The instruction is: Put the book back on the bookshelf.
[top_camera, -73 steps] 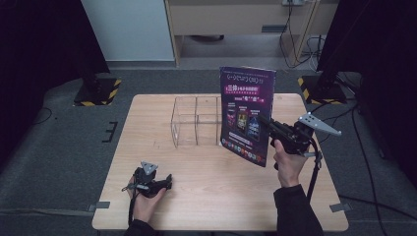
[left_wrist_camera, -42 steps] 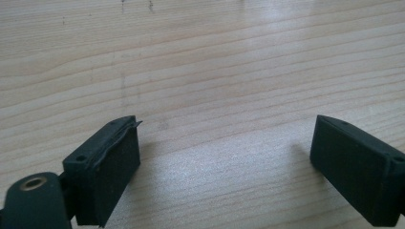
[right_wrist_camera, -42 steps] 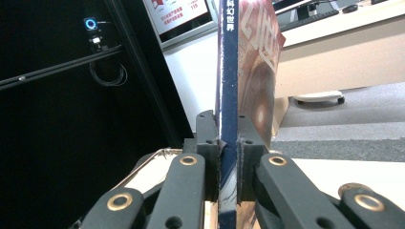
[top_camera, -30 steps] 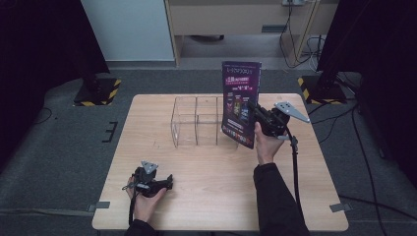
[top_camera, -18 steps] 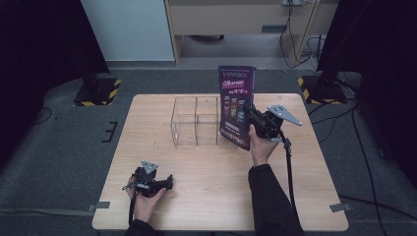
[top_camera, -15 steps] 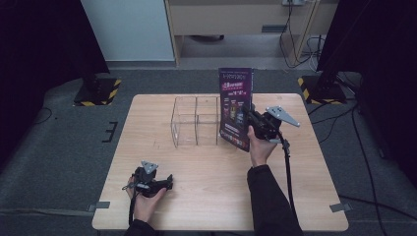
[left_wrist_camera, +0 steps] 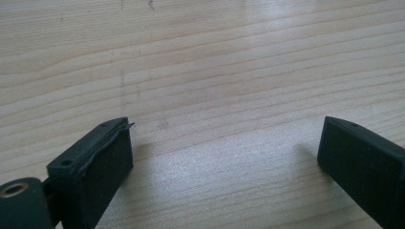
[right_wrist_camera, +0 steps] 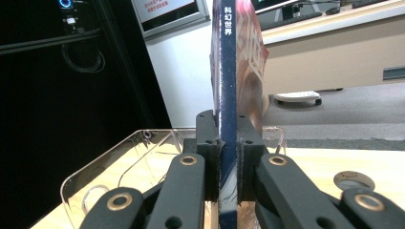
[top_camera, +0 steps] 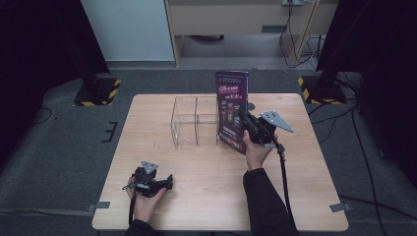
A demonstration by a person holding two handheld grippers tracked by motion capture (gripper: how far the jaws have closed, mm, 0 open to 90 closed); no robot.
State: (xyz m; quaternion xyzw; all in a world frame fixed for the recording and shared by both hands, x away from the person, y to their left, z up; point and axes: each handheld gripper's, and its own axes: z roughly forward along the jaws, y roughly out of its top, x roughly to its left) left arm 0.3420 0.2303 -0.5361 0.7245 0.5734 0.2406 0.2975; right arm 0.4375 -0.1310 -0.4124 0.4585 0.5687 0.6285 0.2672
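Magazine [right_wrist_camera: 228, 71] top cut off at 12 o'clock in the right gripper view; its lower edge hidden behind the clamping jaws. Cover print in the high view too small to read.

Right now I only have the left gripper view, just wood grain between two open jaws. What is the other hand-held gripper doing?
Observer: The right hand-held gripper is shut on a purple magazine, held upright by its spine.
Operator: Where is it, relative to any container?
Observer: At the right side of a clear two-compartment organizer at mid-table; I cannot tell whether they touch.
Operator: And where is my left one on the table?
Observer: The left hand-held gripper rests low near the front edge of the wooden table, apart from the organizer.
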